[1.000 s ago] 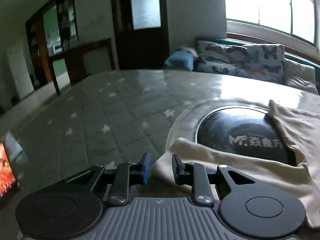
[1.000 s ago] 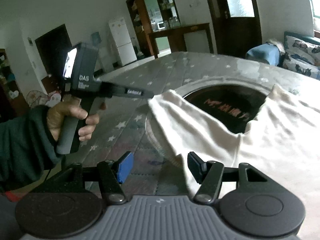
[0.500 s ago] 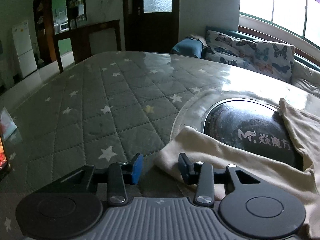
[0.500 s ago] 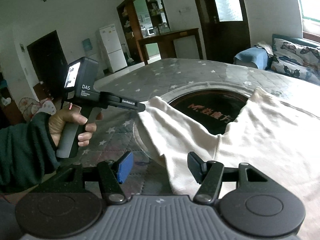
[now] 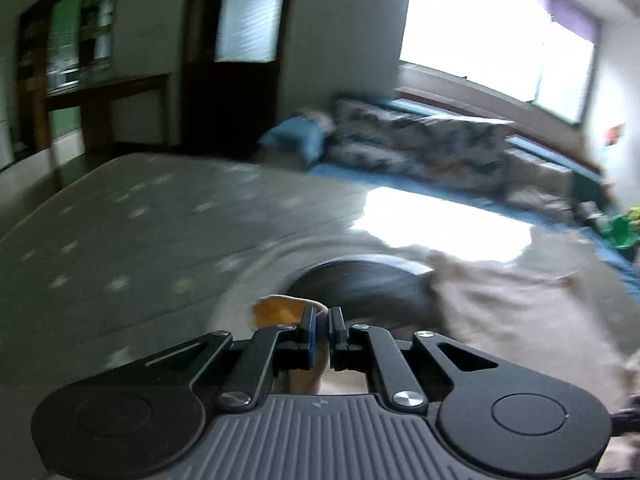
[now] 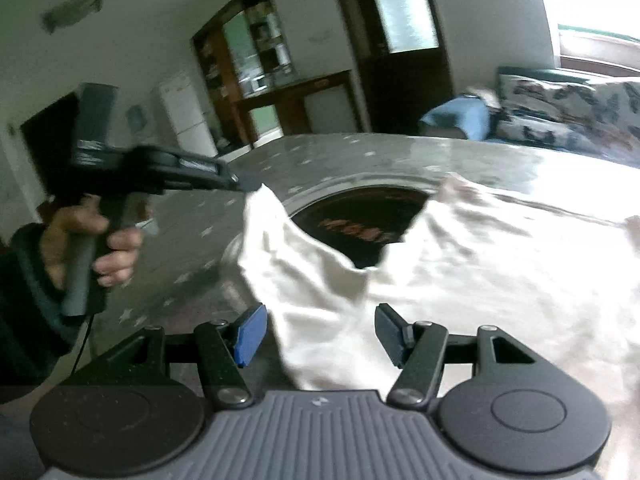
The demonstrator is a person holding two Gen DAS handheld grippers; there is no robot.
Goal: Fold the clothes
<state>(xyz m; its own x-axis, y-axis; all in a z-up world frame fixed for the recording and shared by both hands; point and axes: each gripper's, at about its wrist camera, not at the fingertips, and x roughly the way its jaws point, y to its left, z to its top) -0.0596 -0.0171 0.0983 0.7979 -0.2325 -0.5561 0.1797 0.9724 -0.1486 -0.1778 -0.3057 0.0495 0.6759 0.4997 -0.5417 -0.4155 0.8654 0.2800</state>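
Our left gripper [image 6: 256, 186] pinches a corner of the soft cream shirt [image 6: 460, 280], lifting it off the quilted starry table cover [image 6: 320, 152]. Our right gripper [image 6: 318, 334] gapes empty over its rumpled near edge.

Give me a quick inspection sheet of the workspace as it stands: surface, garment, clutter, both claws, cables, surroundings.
Surface: grey star-print quilted cover over a table with a round black inset bearing lettering.
Job's things: cream garment spread across the inset's right side; its left corner is lifted off the surface.
Clutter: nothing seen.
Grippers: left claw shut on the garment's corner; right claw open just above the garment's near edge, nothing clamped.
Cables: thin dark cable hangs below the left claw's handle.
Surroundings: butterfly-print cushions, blue bundle, dark door, white fridge, bright window. Left wrist view is blurred.
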